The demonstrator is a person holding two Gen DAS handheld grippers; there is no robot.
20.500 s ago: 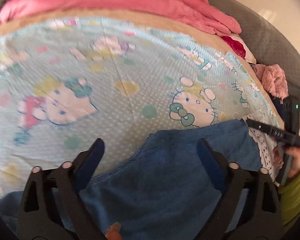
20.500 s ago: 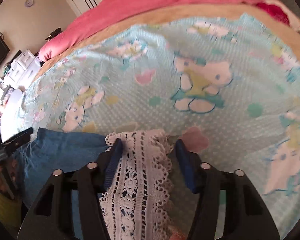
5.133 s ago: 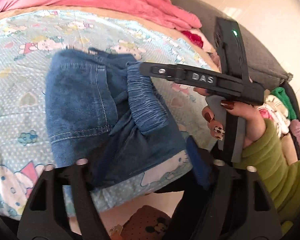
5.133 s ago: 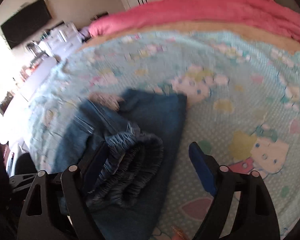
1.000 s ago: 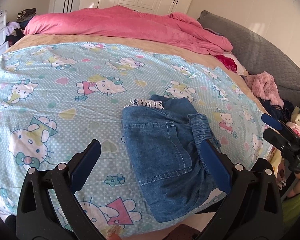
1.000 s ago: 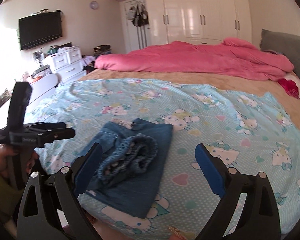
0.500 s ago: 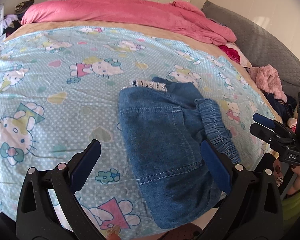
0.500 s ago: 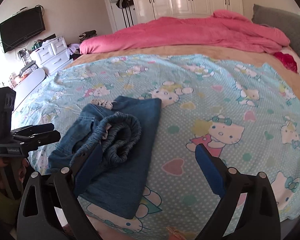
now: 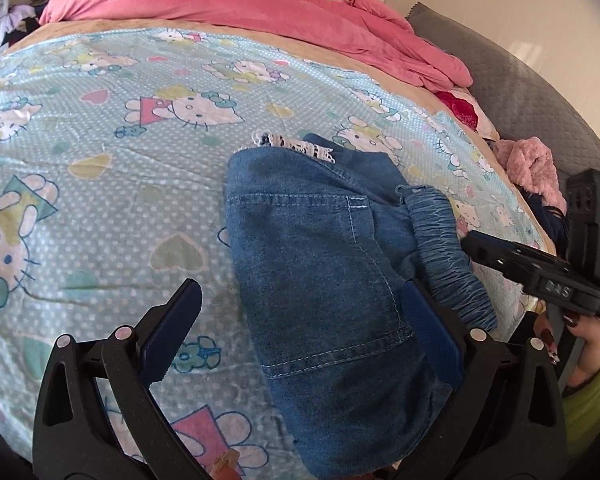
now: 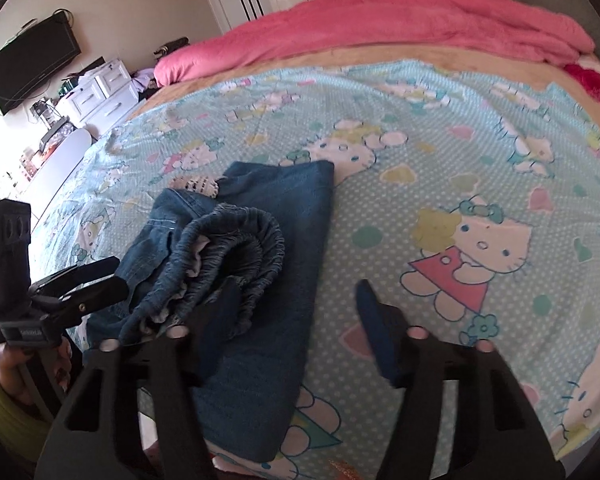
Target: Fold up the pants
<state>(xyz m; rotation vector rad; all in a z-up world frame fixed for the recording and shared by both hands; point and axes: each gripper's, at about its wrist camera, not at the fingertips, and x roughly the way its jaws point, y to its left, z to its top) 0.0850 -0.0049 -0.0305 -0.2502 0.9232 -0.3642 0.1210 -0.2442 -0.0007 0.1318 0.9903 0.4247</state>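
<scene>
Right wrist view is showing the folded pants [image 10: 276, 280] lying near the edge of the cartoon-print sheet [image 10: 440, 168], waistband bunched on top. The right gripper [image 10: 296, 304] is hovering over them, its jaws just having been closing (nothing pinched yet). The left gripper [image 9: 300, 316] is gaping wide above the denim.

Pants' [image 9: 324, 280] near hem cut off

Left hand-held gripper [image 9: 302, 322] gapes wide; right hand-held gripper [image 10: 296, 300], apparently gripping nothing, has been closing.
</scene>
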